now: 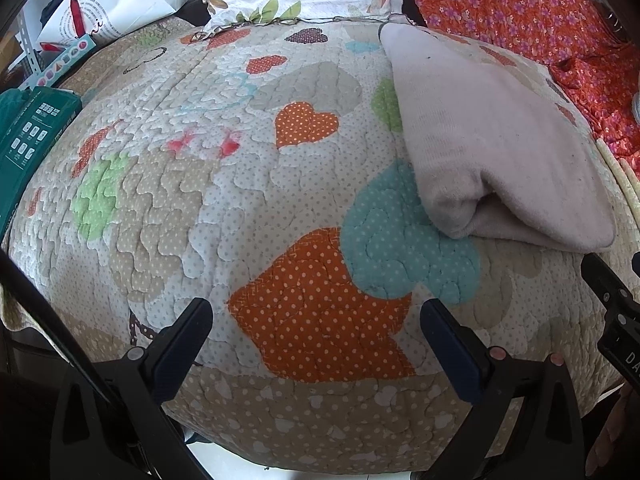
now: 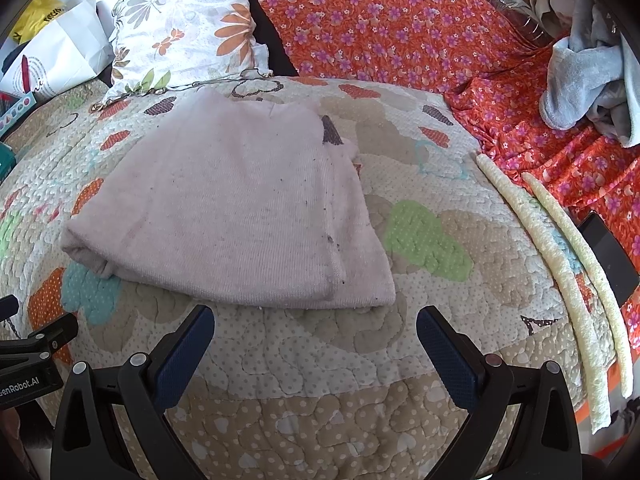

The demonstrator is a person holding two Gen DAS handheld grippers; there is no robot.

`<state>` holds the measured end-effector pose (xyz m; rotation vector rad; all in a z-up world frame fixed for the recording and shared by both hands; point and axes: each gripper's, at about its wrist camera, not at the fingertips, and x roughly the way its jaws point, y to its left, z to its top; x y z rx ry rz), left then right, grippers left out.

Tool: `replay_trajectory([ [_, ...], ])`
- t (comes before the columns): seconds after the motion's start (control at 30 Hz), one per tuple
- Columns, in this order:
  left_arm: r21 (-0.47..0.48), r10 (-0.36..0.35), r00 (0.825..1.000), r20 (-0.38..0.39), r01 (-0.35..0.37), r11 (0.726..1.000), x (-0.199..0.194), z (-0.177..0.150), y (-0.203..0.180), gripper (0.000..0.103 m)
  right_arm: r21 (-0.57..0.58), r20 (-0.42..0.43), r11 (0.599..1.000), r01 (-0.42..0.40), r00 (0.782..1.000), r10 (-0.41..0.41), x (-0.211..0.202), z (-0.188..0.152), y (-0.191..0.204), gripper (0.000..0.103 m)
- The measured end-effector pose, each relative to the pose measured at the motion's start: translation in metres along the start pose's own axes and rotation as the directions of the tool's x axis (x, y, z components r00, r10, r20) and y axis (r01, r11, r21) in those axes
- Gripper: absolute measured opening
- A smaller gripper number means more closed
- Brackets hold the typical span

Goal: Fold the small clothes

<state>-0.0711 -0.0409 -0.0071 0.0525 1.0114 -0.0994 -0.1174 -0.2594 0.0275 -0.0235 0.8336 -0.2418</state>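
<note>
1. the pale pink garment [image 2: 240,208] lies folded flat on the heart-patterned quilt [image 2: 320,360], a little left of the middle in my right wrist view, its hem edge running down the right side and its thick folded end toward the near left.
2. in my left wrist view the same pink garment [image 1: 492,140] sits off to the upper right, its rolled near end resting over a teal heart patch [image 1: 400,248].
3. my right gripper [image 2: 316,356] hangs just short of the garment's near edge, both fingers spread wide, holding nothing, not touching the cloth.
4. my left gripper [image 1: 316,348] is likewise spread wide and holds nothing, hanging over a big orange dotted heart [image 1: 320,312], well to the left of the garment.
5. part of my other gripper shows at the right edge of the left view, and at the left edge of the right view.
6. behind the garment a white floral pillow [image 2: 184,28] leans at the head of the quilt.
7. an orange flowered sheet [image 2: 400,20] spreads to the right, with a heap of grey-blue cloth [image 2: 588,80] on it.
8. two cream foam strips [image 2: 560,280] run along the quilt's right edge, a dark flat thing [image 2: 608,256] just beside them.
9. a green box [image 1: 32,132] and a white paper bag [image 1: 112,4] sit at the far left.
</note>
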Motion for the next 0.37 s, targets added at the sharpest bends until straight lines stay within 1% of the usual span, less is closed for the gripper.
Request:
replay_trajectory([
  [0.37,0.006,-0.002,1.0,0.006,0.002,1.0,-0.0022,-0.0008,-0.0022,0.103,-0.002,0.001,1.0,0.002,1.0,-0.002,0.0003,-0.0009,0.0023,0.102],
])
